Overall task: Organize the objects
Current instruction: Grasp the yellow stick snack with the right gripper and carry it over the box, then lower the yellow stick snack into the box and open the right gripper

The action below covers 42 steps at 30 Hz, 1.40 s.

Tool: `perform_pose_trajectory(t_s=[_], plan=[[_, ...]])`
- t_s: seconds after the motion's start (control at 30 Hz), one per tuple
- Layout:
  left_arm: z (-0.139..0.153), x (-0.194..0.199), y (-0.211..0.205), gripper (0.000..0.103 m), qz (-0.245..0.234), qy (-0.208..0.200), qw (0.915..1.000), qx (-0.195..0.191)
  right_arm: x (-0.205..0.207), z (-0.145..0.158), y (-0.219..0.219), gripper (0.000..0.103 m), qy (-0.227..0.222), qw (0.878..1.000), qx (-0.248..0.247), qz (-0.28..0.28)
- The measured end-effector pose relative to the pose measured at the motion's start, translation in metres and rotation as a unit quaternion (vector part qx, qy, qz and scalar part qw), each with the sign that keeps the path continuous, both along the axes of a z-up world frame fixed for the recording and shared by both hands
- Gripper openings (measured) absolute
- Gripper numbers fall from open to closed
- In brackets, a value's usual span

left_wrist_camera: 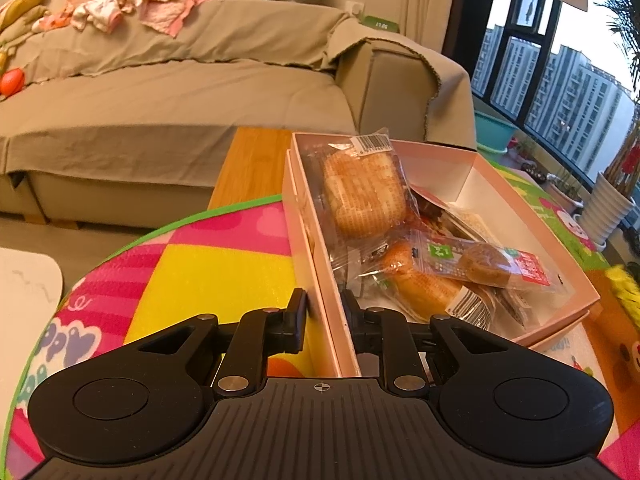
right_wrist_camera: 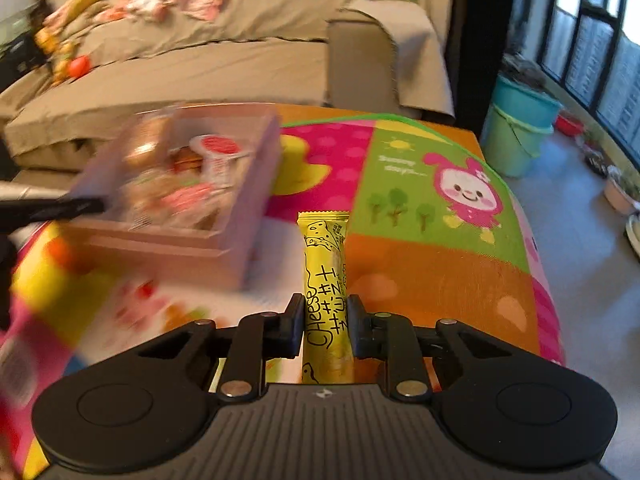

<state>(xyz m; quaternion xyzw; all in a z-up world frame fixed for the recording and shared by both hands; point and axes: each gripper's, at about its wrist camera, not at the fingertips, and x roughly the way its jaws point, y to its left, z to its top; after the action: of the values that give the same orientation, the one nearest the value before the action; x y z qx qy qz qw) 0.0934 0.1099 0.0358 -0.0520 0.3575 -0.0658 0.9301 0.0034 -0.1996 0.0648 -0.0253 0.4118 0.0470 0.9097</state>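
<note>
Yellow cheese stick (right_wrist_camera: 326, 292) clenched in right gripper (right_wrist_camera: 324, 320) jaws, held above bench mat (right_wrist_camera: 440, 264). Left gripper (left_wrist_camera: 325, 316) jaws clamped on pink box (left_wrist_camera: 532, 236) wall; pastry packets (left_wrist_camera: 368, 196) inside. Risk: box tips under one-sided grip, spilling packets; slim stick may slip.

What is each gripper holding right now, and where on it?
Left gripper pinches the near side wall of the pink box. Right gripper clamps the yellow cheese stick packet around its lower half.

Right gripper (right_wrist_camera: 325, 320): fingers (right_wrist_camera: 294, 326) closed on the yellow cheese stick (right_wrist_camera: 326, 276).
Cheese stick: points forward, above the colourful mat (right_wrist_camera: 432, 264).
Pink box (right_wrist_camera: 224, 248): left, blurred, holds wrapped snacks (right_wrist_camera: 180, 188).
Sofa (right_wrist_camera: 224, 64): behind the surface.
</note>
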Motion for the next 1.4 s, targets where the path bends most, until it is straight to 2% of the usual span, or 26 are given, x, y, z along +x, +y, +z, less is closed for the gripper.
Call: perform_pose_trajectory(t_s=[0.1,0.2,0.37,0.5,0.6,0.73,0.87,0.97,1.07,1.17,1.3,1.33,1.4], plan=[[0.0,0.0,0.001,0.021,0.001,0.001,1.0,-0.006,-0.022,0.024,0.019,0.022,-0.017,0.999,-0.008,0.039],[0.0,0.001,0.002,0.021,0.002,0.001,1.0,-0.009,-0.026,0.049,0.037,0.022,-0.046,0.997,-0.005,0.067],[-0.001,0.001,0.004,0.022,-0.005,0.002,0.9999,-0.012,0.008,0.069,0.063,0.022,-0.065,0.993,0.035,0.09],[-0.001,0.001,0.005,0.023,-0.007,0.001,0.9999,-0.012,0.054,0.062,0.082,0.022,-0.058,0.993,0.047,0.092],[-0.001,0.0,0.006,0.023,-0.008,0.001,0.9998,-0.015,0.09,0.046,0.096,0.022,-0.072,0.994,-0.002,0.081],[-0.002,0.001,0.007,0.023,-0.01,0.0,0.9998,-0.018,0.136,0.019,0.096,0.022,-0.037,0.998,0.006,0.055],[-0.002,0.001,0.007,0.023,-0.01,0.001,0.9998,-0.019,0.153,-0.004,0.097,0.022,-0.019,0.999,0.005,0.051],[-0.002,0.001,0.007,0.024,-0.009,0.001,0.9997,-0.024,0.156,-0.017,0.095,0.022,0.005,0.999,0.016,0.042],[-0.002,0.001,0.007,0.024,-0.007,0.001,0.9997,-0.025,0.145,-0.017,0.097,0.023,0.006,0.999,0.02,0.042],[-0.002,0.001,0.007,0.024,-0.007,0.0,0.9997,-0.025,0.137,-0.016,0.095,0.023,0.014,0.998,0.044,0.047],[-0.002,0.001,0.007,0.024,-0.01,0.001,0.9997,-0.023,0.119,-0.009,0.09,0.025,0.001,0.997,0.06,0.057],[-0.002,0.001,0.007,0.024,-0.01,0.001,0.9997,-0.022,0.112,-0.005,0.088,0.028,-0.008,0.997,0.059,0.057],[-0.001,0.001,0.007,0.024,-0.011,0.001,0.9997,-0.02,0.094,0.008,0.081,0.04,-0.039,0.996,0.054,0.066]])
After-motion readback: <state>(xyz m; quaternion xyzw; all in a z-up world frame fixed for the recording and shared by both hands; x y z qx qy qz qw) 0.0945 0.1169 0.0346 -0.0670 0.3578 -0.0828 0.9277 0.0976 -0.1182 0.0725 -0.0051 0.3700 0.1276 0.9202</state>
